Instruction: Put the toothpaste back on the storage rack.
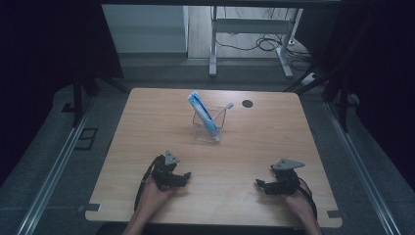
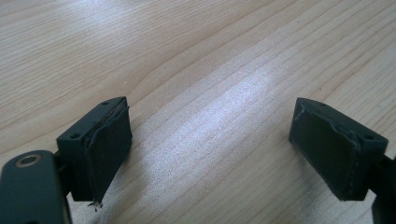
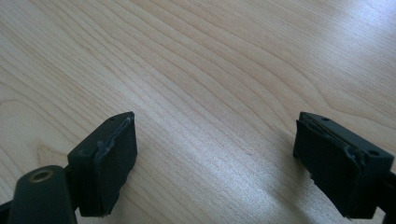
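A clear plastic holder [image 1: 209,126] stands near the middle of the wooden table [image 1: 147,127]. A blue and white toothpaste tube [image 1: 201,112] leans in it, and a toothbrush [image 1: 226,107] pokes out to the right. My left gripper [image 1: 185,177] rests low at the near left, jaws pointing right. My right gripper [image 1: 259,184] rests at the near right, jaws pointing left. Both are well short of the holder. In the left gripper view the left gripper [image 2: 210,149] is open over bare wood. In the right gripper view the right gripper [image 3: 215,156] is open too, with nothing between its pads.
A small dark round mark [image 1: 247,104] sits on the table right of the holder. Beyond the far edge stand a white frame's legs [image 1: 213,44] and loose cables [image 1: 266,44] on the floor. Metal rails [image 1: 54,171] run along both sides of the table.
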The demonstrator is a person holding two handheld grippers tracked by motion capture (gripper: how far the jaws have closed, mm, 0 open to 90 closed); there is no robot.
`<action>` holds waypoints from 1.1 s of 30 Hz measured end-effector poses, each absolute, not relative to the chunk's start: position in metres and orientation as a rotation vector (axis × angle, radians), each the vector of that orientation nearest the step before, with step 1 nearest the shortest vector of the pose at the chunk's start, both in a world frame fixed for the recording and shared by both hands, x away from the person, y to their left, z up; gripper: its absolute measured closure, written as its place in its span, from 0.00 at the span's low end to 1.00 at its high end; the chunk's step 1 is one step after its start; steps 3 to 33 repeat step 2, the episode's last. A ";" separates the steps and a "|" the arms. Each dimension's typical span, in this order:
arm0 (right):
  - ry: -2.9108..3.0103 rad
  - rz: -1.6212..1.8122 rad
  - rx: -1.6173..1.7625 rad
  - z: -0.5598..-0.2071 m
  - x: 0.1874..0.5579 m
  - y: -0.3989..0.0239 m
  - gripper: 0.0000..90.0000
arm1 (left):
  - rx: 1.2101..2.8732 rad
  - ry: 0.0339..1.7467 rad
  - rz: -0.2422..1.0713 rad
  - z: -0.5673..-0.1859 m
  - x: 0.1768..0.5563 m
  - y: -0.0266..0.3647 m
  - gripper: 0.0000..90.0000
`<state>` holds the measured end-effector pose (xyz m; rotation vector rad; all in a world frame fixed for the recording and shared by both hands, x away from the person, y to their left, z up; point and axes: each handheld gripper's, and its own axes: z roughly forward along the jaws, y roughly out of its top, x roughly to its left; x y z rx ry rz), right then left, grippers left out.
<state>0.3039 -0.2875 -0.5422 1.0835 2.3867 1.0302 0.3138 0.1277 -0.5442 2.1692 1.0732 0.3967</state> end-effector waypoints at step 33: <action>2.386 1.027 1.086 -0.542 0.304 -0.288 0.14 | 2.167 1.075 0.396 -0.544 0.314 0.128 0.15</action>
